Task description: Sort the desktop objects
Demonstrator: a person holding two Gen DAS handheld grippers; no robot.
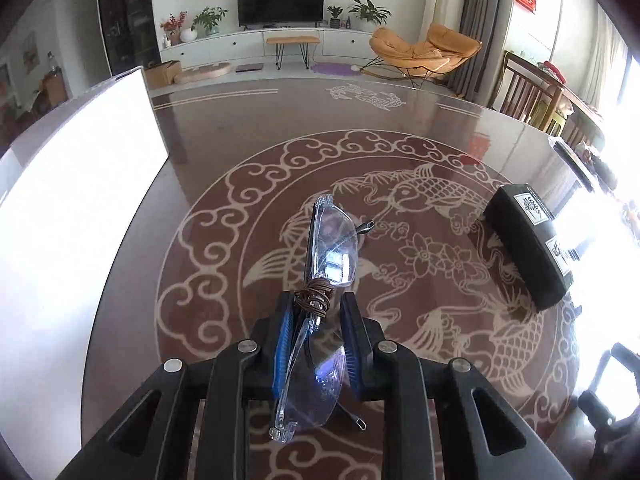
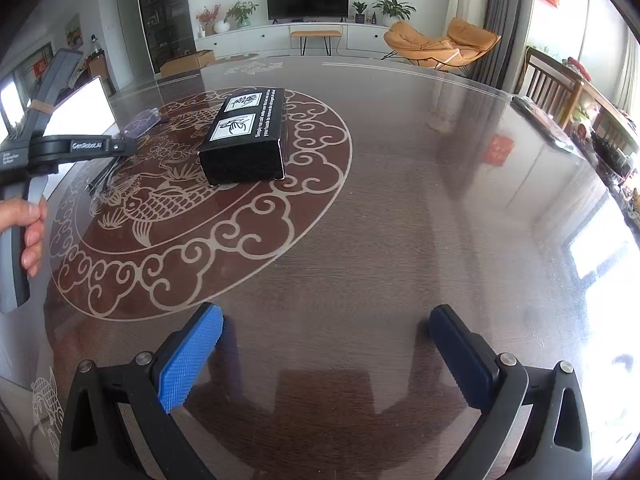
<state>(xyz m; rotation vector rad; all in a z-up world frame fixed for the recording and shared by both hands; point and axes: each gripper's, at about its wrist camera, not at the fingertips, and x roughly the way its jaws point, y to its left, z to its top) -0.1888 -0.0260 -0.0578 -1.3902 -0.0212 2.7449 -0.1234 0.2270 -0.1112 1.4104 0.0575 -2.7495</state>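
My left gripper [image 1: 316, 312] is shut on a pair of clear rimless glasses [image 1: 332, 240], gripped at the bridge, which is wrapped with brown cord. The glasses stand on edge, one lens ahead of the fingers and one behind, just above the dark patterned table [image 1: 240, 152]. A black box [image 1: 528, 240] with white labels lies to the right; it also shows in the right wrist view [image 2: 246, 136]. My right gripper [image 2: 324, 344] is open and empty, low over the table. The left gripper [image 2: 80, 148] shows at the far left of that view, with the lens [image 2: 140, 122] beyond it.
A white panel [image 1: 76, 208] lies on the table's left side. Wooden chairs [image 2: 548, 80] stand past the table's right edge. Dark items [image 2: 540, 120] lie by the right rim. A living room with a TV lies beyond.
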